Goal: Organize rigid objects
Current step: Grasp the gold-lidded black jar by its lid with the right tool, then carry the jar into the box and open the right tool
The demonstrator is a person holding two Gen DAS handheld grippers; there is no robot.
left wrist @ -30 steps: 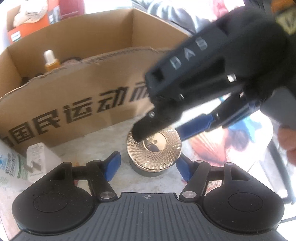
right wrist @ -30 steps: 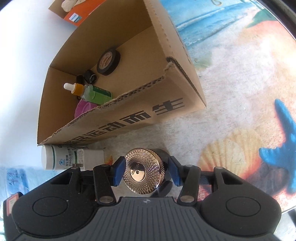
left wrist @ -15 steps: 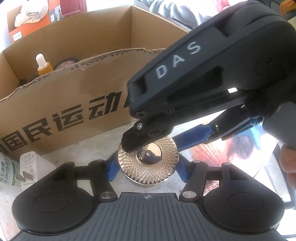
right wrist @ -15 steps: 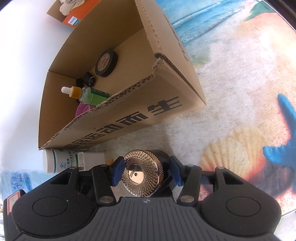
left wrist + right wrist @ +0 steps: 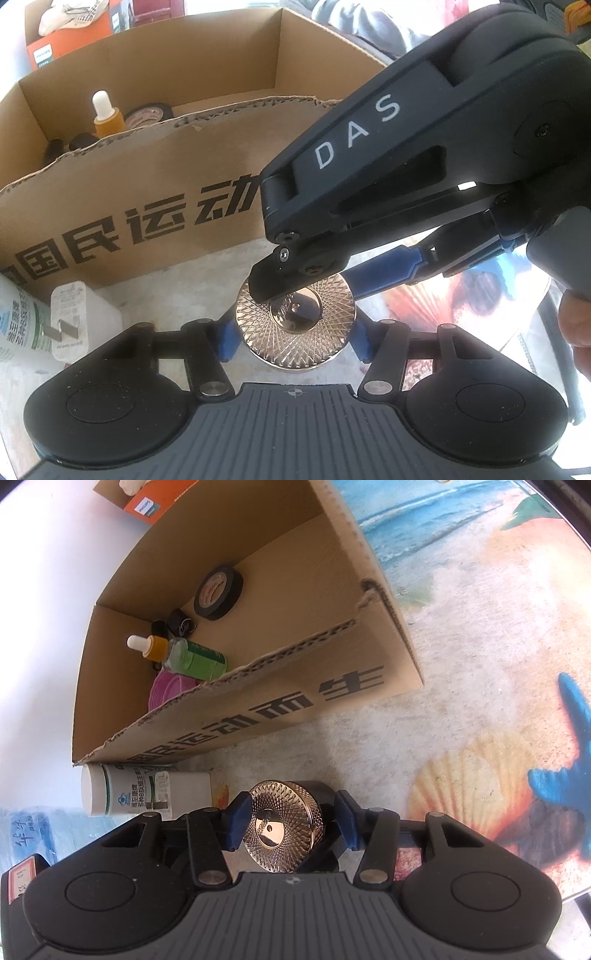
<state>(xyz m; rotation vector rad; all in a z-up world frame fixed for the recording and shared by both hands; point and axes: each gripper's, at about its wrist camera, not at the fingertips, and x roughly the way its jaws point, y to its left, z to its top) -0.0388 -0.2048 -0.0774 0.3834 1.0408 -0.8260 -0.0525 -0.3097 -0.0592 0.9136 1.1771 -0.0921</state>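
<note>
**Gold-lid jar between both grippers, box wall right in front**

Jar [image 5: 295,328]: round, dark body, gold faceted lid, sitting on the beach-print mat [image 5: 480,664] just in front of the cardboard box [image 5: 147,177].

Left gripper [image 5: 295,334]: blue fingers [image 5: 225,338] sit on either side of the jar at lid width. Can't tell if the pads are actually touching; looks like contact or a hair off. Call it narrow, around the jar.

Right gripper [image 5: 291,821]: comes in from the right and above in the left wrist view, one black fingertip lying over the lid's top edge. From its own camera the jar sits tilted between the blue pads [image 5: 236,823], left pad against the lid rim, right pad beside the dark body. Looks clamped on it.

Surroundings:
- Box front wall, torn top edge, black printed characters, stands right behind the jar.
- Inside box: black tape roll [image 5: 218,590], dropper bottle with orange collar [image 5: 149,646], green bottle [image 5: 195,661], pink round item [image 5: 170,690], small dark bits [image 5: 177,622].
- White tube with green print [image 5: 144,790] lying along the box's front wall, left of the jar.
- White plug adapter [image 5: 70,321] next to that tube, near the left finger.
- Orange Philips carton [image 5: 66,48] behind the box.
</note>
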